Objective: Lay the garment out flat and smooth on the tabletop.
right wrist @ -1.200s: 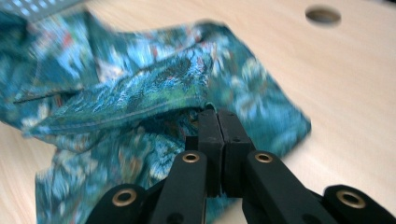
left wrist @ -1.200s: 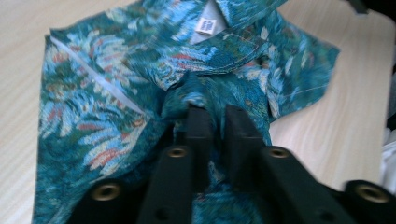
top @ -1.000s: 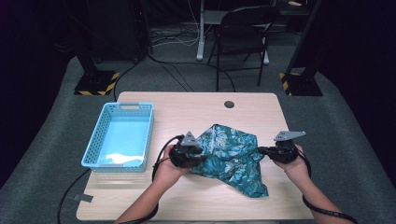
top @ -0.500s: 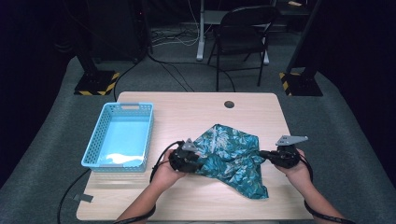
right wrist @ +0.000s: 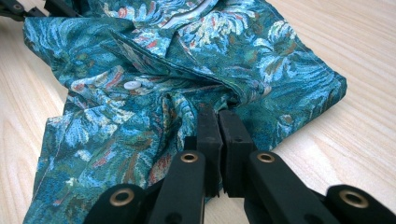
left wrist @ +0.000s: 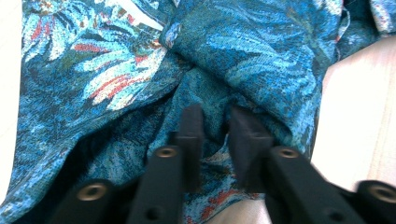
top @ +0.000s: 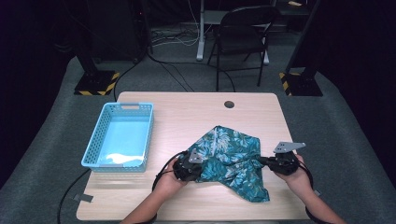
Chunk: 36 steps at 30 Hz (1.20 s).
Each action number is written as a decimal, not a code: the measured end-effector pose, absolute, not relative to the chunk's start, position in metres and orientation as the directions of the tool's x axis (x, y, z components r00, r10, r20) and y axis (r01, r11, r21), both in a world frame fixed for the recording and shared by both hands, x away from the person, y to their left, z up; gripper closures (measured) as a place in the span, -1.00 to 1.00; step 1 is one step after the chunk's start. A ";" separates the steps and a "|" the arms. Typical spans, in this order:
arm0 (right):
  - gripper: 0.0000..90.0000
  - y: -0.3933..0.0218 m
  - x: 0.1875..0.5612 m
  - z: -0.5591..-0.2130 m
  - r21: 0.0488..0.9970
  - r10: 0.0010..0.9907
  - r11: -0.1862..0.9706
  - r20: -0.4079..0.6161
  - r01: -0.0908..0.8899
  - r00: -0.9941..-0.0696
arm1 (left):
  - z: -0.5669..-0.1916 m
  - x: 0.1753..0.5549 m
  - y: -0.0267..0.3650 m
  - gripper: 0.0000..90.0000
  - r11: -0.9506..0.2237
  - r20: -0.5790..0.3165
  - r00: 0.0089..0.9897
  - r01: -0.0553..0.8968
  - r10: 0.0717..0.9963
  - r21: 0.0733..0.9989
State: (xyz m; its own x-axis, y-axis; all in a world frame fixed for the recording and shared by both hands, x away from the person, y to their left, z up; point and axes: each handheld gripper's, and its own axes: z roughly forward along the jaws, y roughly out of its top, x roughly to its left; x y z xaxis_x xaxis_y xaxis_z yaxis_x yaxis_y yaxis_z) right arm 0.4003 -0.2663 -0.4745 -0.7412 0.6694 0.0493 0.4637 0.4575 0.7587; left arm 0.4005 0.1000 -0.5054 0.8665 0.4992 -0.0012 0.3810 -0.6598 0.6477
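Two grippers: the left gripper (top: 187, 169) and the right gripper (top: 279, 163) each sit at one side of a crumpled shirt (top: 229, 161)
Shirt fabric: thin woven cloth, teal with pale blue leaves and small red marks; a white button (right wrist: 132, 85) shows on its placket in the right gripper view
Shirt shape: loosely bunched and creased, one corner trailing toward the near table edge
Left gripper jaws: black, blocky, have just been closing; in the left gripper view (left wrist: 215, 140) a fold of cloth stands in the narrow gap between them, and whether the pads already press on it cannot be told
Right gripper jaws: clenched, pads nearly together in the right gripper view (right wrist: 219, 140), pinching the shirt's edge
Shirt position: on the near right part of the table, stretched between the two grippers
Basket (top: 103, 135): light blue plastic, rectangular, with latticed walls, well apart from the shirt at the table's left
Table (top: 187, 112): pale wood grain, rounded corners, a round hole near its far edge
Room: dark, grey carpet, a black folding chair (top: 243, 37) beyond the table, cables on the floor
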 end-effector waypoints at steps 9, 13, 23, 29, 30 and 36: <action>0.96 -0.273 0.399 -0.474 0.766 0.681 0.439 0.057 0.470 -0.730 | -0.495 0.398 0.103 0.99 -0.650 0.037 0.860 0.357 0.510 0.671; 0.96 -0.277 0.399 -0.472 0.773 0.692 0.424 0.059 0.472 -0.719 | -0.481 0.400 0.111 1.00 -0.620 0.043 0.847 0.353 0.530 0.701; 0.97 -0.284 0.396 -0.449 0.827 0.701 0.377 0.040 0.418 -0.712 | -0.417 0.392 0.140 1.00 -0.561 0.138 0.798 0.277 0.586 0.780; 0.97 -0.278 0.401 -0.416 0.878 0.703 0.346 -0.009 0.331 -0.712 | -0.371 0.391 0.162 1.00 -0.516 0.193 0.739 0.235 0.645 0.824; 0.98 -0.276 0.402 -0.406 0.895 0.708 0.328 -0.022 0.301 -0.706 | -0.366 0.390 0.165 1.00 -0.509 0.198 0.733 0.229 0.651 0.830; 0.98 -0.268 0.402 -0.375 0.946 0.712 0.260 -0.051 0.196 -0.700 | -0.360 0.380 0.176 1.00 -0.487 0.180 0.725 0.238 0.665 0.840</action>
